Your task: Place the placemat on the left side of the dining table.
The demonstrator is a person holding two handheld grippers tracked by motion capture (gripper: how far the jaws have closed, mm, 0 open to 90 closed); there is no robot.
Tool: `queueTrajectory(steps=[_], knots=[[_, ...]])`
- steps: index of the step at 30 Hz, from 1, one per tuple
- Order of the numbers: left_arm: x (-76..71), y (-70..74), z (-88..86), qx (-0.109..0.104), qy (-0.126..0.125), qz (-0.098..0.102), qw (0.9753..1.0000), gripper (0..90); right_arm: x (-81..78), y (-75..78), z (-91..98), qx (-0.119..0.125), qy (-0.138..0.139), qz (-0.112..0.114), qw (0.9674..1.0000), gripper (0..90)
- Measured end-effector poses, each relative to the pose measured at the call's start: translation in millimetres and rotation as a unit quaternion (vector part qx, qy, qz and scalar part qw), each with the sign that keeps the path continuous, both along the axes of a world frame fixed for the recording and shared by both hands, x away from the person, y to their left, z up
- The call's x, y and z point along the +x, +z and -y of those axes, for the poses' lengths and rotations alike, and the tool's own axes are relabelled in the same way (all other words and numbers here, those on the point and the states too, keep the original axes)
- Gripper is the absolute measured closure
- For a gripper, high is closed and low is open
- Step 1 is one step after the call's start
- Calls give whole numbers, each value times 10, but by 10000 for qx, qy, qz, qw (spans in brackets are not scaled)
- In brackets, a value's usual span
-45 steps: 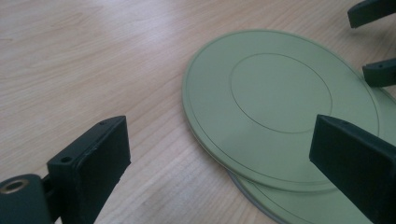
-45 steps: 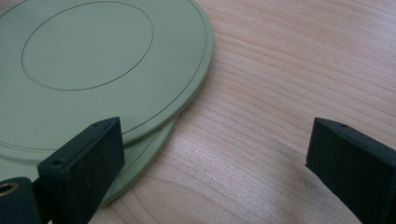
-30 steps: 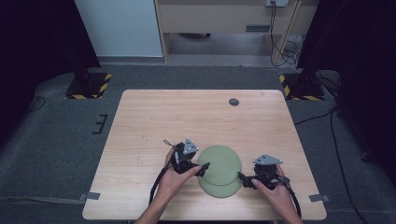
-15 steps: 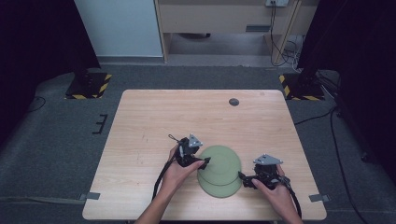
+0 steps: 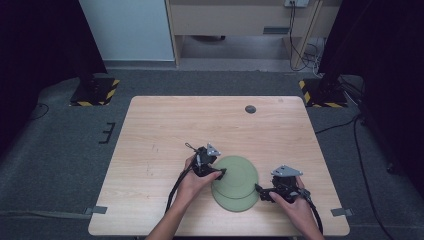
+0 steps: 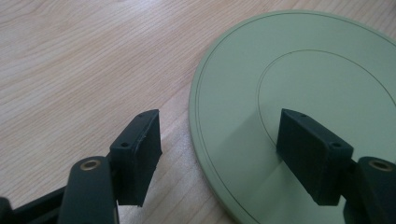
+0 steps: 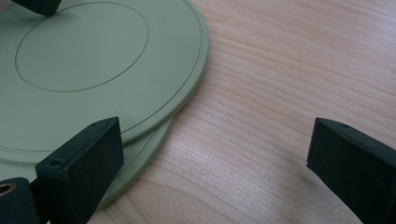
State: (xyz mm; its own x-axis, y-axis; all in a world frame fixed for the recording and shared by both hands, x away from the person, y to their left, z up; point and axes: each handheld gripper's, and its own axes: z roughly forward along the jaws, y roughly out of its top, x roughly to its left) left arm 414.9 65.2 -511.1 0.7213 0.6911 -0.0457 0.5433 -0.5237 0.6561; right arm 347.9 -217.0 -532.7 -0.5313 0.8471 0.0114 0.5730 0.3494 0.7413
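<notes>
Two pale green plates lie stacked and offset near the table's front: the top plate (image 5: pixel 239 172) (image 7: pixel 93 46) sits a little farther back than the lower plate (image 5: pixel 235 202) (image 7: pixel 149 144). My left gripper (image 5: pixel 220 173) (image 6: pixel 219 126) is open at the top plate's (image 6: pixel 303 70) left rim, one jaw over the wood, the other over the plate. My right gripper (image 5: pixel 259 191) (image 7: pixel 215 140) is open at the stack's right edge, with its left jaw above the plate rims and its right jaw over bare table.
The wooden table (image 5: pixel 175 130) has a small dark round disc (image 5: pixel 250 109) near its far edge. On the grey floor beyond stand two black stands with striped bases (image 5: pixel 95 90) (image 5: pixel 320 92), and cables (image 5: pixel 300 55) hang at the back.
The top plate has slid slightly away from the person, so the lower plate's front edge now shows. The left gripper has moved a little forward and right. The right gripper has barely moved.
</notes>
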Motion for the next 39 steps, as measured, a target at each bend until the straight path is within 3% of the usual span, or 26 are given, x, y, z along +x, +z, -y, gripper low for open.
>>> queueTrajectory(steps=[16,25,34,39], knots=[[69,-19,-33,-208,74,-360,9991,318,11,-5,-21,0,-20,24,10000,26],[126,-62,-101,-621,177,-826,9945,365,23,-8,-11,23,4,-15,10000,23],[122,-74,-126,-847,187,-979,9914,433,35,-12,-4,27,23,-23,10000,15],[122,-73,-131,-868,148,-1011,9910,460,41,-14,-2,37,19,-51,10000,11]])
